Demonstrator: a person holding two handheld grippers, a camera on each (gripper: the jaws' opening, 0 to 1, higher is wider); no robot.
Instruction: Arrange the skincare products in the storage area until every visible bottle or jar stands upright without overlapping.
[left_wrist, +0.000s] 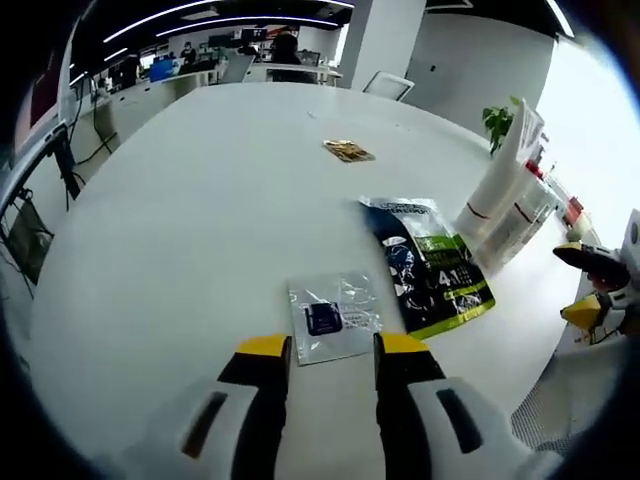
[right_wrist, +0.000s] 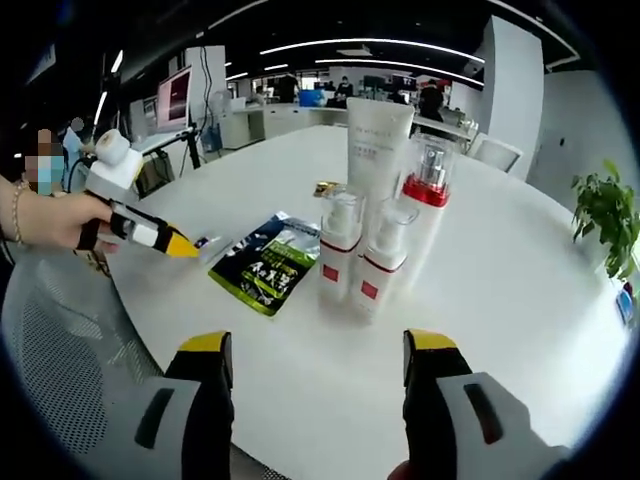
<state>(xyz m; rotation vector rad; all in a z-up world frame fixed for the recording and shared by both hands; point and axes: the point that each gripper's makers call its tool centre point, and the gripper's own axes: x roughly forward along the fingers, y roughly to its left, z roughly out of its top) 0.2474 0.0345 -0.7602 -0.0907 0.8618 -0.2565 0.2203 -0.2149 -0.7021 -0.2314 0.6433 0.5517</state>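
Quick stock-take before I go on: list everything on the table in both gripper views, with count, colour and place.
Tube: 1, white, upright at the back of the cluster.
Pump bottles: 2, white with red bands, upright at the front, side by side.
Red-collared bottle: 1, clear cap, upright beside the tube.
Sachet: 1, dark with green, flat beside the bottles.
Clear packet: 1, dark label, flat before the left gripper.
Gold packet: 1, flat, farther along the table.
Table: 1, white.
Left gripper: open, yellow-tipped.
Right gripper: open, yellow-tipped.
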